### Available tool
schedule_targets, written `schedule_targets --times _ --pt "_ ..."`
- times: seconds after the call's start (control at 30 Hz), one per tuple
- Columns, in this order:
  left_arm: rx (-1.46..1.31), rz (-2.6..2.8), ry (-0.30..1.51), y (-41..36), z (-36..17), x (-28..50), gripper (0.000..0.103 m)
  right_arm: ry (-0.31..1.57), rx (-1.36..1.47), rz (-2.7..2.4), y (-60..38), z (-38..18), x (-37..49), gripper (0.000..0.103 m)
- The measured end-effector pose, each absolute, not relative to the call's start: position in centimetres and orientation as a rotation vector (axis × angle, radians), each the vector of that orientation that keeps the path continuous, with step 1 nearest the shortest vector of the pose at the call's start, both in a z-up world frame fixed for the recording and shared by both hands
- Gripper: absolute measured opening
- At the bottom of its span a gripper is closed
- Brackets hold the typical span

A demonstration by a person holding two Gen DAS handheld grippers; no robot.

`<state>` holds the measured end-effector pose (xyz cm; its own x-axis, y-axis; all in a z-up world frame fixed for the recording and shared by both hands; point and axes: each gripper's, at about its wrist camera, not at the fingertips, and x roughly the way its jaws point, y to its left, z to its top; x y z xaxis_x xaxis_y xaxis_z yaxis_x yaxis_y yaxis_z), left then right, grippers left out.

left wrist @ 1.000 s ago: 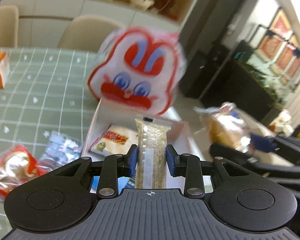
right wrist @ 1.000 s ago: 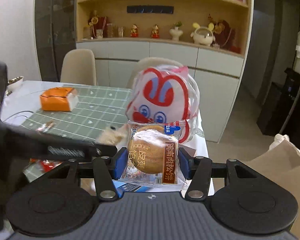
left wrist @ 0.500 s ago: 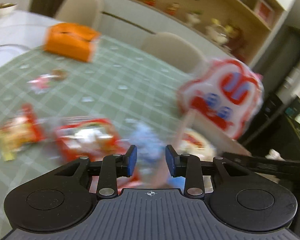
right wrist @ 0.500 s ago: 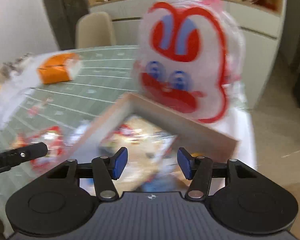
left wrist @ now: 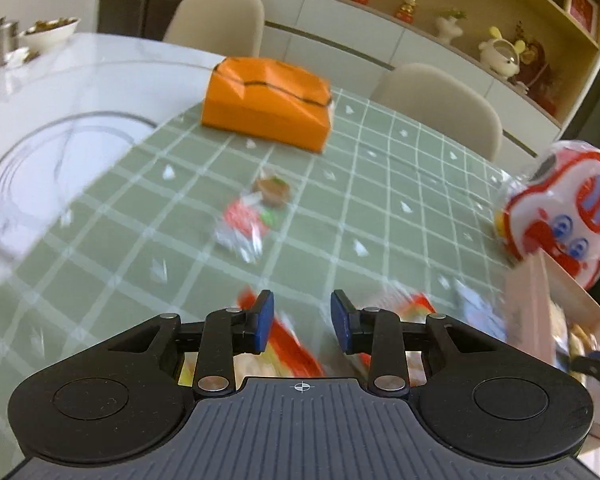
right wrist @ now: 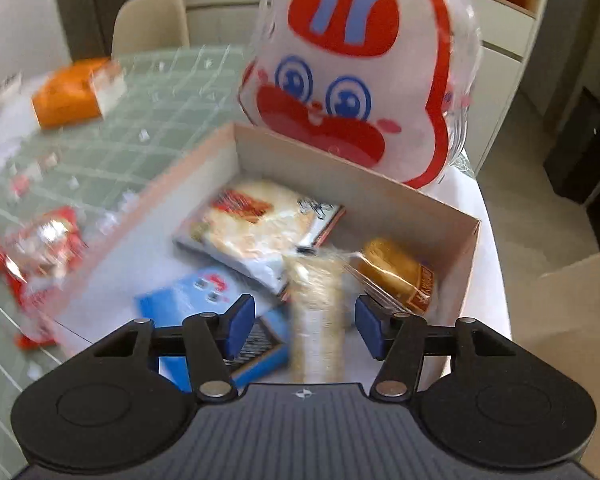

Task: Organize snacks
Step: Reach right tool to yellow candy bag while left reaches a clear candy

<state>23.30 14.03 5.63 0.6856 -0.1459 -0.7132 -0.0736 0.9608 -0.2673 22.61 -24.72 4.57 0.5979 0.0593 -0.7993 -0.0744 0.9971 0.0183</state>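
Right tongs (right wrist: 305,326) hover over an open box (right wrist: 420,200) at frame centre, jaws closing with nothing pinched; snack packets (right wrist: 260,232) lie inside. Left tongs (left wrist: 302,320) stand spread and empty over the green checked surface (left wrist: 380,184), more packets (left wrist: 252,220) scattered mid-frame.

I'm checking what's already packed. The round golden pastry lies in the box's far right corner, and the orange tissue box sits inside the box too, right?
Not quite. The round golden pastry does lie in the far right corner of the box, as the right wrist view shows. But the orange tissue box stands out on the green checked tablecloth, well away from the box, not inside it.
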Motion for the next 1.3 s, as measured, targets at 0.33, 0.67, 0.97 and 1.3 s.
schedule_targets --times 0.33,0.67,0.97,1.3 --pt "-0.057 -0.116 0.909 15.1 3.4 35.3 0.036 0.906 -0.009 0.089 -16.7 7.9 19.5 0.06" --pt "-0.019 -0.223 0.909 17.7 3.0 33.5 0.02 0.915 -0.011 0.308 -6.1 8.3 20.5 0.064" --pt "-0.199 -0.22 0.955 23.7 2.1 24.8 0.019 0.958 -0.067 0.505 4.2 4.4 22.0 0.064" --pt "-0.152 -0.353 0.827 23.2 4.8 25.3 0.02 0.944 -0.148 0.499 5.7 3.6 22.6 0.045"
